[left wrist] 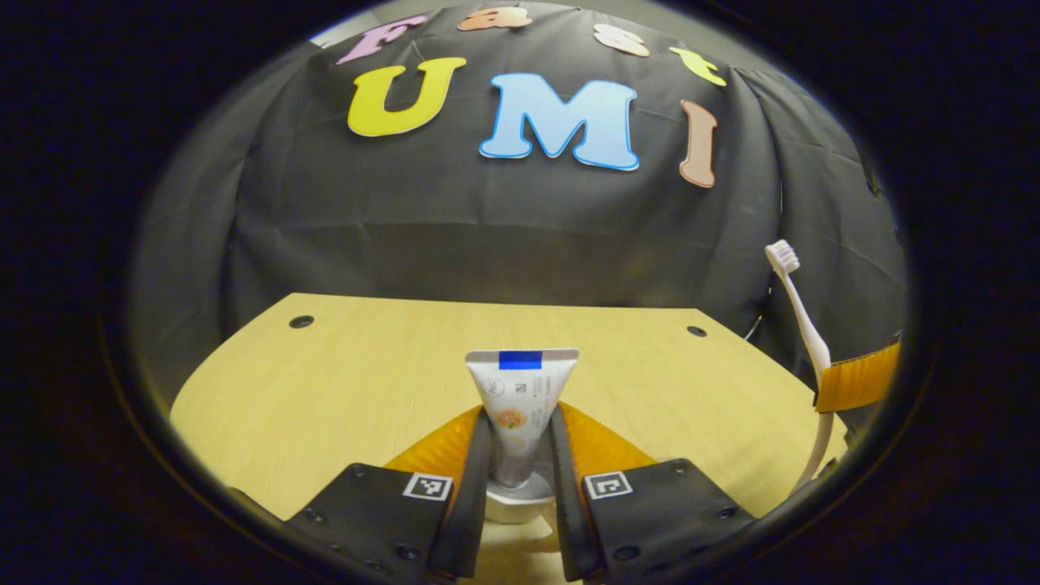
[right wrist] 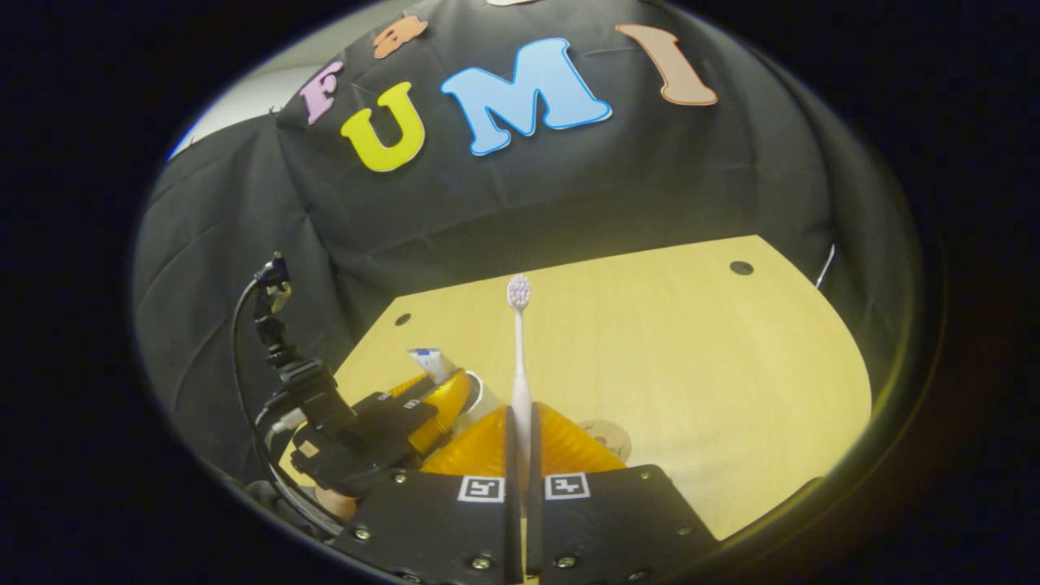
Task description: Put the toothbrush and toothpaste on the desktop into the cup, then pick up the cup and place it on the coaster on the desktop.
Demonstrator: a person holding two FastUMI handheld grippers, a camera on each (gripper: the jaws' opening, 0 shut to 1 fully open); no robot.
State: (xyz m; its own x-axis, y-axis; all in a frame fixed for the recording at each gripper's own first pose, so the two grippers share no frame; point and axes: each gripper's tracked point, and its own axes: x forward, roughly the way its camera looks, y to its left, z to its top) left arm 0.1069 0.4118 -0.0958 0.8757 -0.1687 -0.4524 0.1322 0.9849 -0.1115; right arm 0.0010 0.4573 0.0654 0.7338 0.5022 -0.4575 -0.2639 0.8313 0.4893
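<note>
My left gripper (left wrist: 522, 416) is shut on the toothpaste (left wrist: 520, 390), a white tube held upright with its flat crimped end on top. Its lower end points down at the white cup (left wrist: 517, 500) between my fingers; whether it is inside the cup is hidden. In the right gripper view, my right gripper (right wrist: 520, 416) is shut on the handle of the pale toothbrush (right wrist: 519, 341), bristles up. The left gripper (right wrist: 390, 418) with the toothpaste (right wrist: 428, 362) and a bit of the cup (right wrist: 481, 396) sit just to its left. A round brown coaster (right wrist: 611, 439) peeks out behind my right finger.
The yellow wooden desktop (left wrist: 357, 366) has small dark holes near its far corners (left wrist: 301, 322). The black cloth wall rises close behind it. At the right edge of the left gripper view, the other gripper (left wrist: 857, 378) holds the toothbrush (left wrist: 800, 313) upright. A cable loops over the left gripper (right wrist: 244, 325).
</note>
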